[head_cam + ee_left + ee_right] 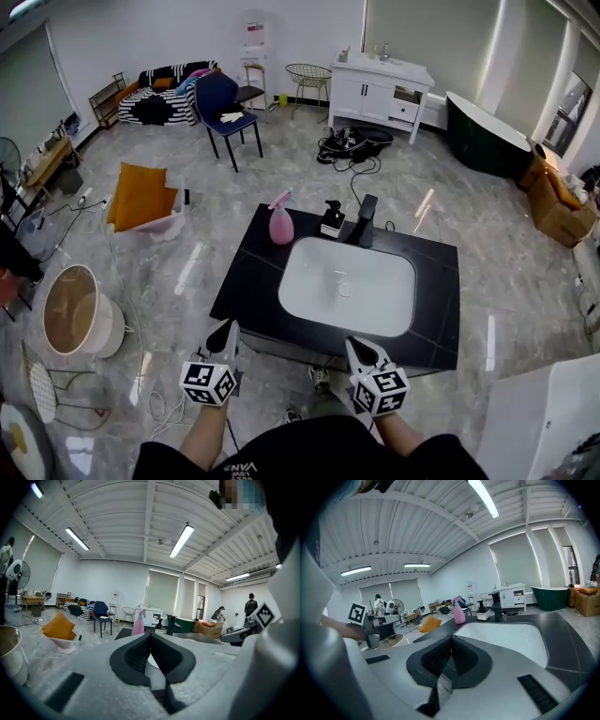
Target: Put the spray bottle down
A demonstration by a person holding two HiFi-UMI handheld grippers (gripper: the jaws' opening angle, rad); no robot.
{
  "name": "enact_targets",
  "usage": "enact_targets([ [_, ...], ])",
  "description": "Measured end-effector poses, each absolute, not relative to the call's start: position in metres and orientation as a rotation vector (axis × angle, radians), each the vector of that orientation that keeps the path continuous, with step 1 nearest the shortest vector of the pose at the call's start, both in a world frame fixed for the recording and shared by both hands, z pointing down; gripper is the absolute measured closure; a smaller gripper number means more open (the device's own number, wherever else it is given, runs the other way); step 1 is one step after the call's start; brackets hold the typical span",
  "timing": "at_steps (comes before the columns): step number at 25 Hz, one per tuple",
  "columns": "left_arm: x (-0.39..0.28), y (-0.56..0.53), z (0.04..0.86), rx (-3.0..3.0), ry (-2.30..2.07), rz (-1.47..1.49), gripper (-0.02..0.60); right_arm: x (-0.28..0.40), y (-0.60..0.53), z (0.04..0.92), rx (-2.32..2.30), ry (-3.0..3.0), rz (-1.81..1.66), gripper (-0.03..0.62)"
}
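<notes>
Listing one pink plastic spray bottle, we found it upright at the far left corner of the black countertop, beside the white rectangular basin. Its long axis was vertical and its trigger head faced the head view's left. We held the left gripper and right gripper at the near edge, both with jaws pressed together and empty.

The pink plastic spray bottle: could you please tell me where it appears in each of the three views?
Head view: the pink plastic spray bottle stands on the black counter's far-left corner, just above centre.
Left gripper view: bottle small, just left of centre.
Right gripper view: bottle small, near centre.
Shared landmark: the tall black faucet, right of it in every view.
</notes>
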State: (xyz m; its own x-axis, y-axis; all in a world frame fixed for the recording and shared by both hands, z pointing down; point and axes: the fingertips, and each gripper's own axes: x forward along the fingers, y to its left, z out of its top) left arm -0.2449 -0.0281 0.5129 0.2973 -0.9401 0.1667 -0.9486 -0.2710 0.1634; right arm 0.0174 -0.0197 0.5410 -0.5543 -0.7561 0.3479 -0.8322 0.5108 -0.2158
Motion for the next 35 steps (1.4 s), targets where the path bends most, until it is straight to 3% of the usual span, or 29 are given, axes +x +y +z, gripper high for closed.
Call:
enact_targets([
  [16, -0.259, 0.102, 0.541, 2.172, -1.793, 0.038, 0.571, -0.017, 0.050, 0.563, 1.196, -2.526, 0.510, 0.595],
  [35, -0.255, 0.126, 0.533, 2.182, -1.883, 0.053, 0.571, -0.020, 0.058, 0.565, 1.138, -2.521, 0.428, 0.595],
])
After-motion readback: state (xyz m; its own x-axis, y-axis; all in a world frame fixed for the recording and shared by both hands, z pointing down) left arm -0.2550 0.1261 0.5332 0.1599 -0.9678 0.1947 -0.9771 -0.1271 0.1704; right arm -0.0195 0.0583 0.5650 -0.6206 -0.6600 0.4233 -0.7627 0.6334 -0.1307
